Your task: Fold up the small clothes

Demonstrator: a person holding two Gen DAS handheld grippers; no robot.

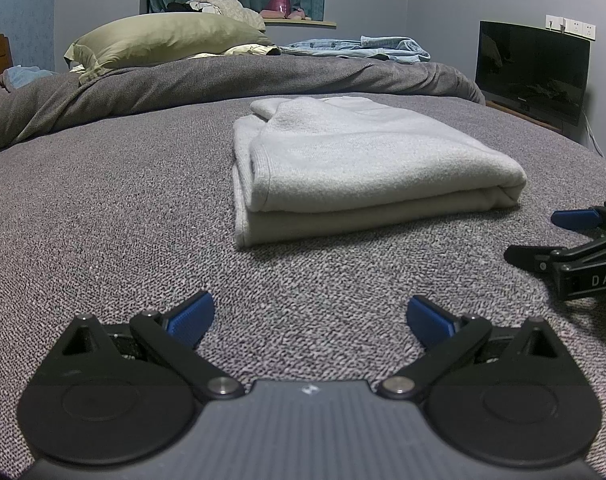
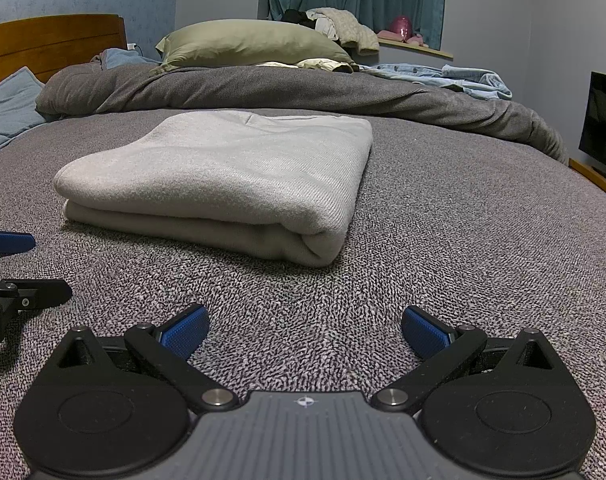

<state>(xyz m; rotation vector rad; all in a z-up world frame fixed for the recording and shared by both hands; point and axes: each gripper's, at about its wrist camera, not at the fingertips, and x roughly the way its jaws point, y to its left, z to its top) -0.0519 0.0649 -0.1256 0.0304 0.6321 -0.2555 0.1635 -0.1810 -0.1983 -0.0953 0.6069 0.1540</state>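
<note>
Folded garment (image 1: 359,160) lying squared on bed (image 1: 103,220), apart from left gripper (image 1: 310,314) and right gripper (image 2: 305,326), jaws spread, empty; fold looks done, nothing visibly left

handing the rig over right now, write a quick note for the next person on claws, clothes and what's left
Left claw: open, empty, low over the grey bedspread, short of the garment.
Right claw: open, empty, beside the left one.
The pale garment lies folded in a neat stack on the bedspread, ahead of both claws; nothing touches it.
Done: this piece looks fully folded.
Left: a denim garment lies loose near the green pillow, possibly next; I cannot tell if it belongs to the job.
</note>
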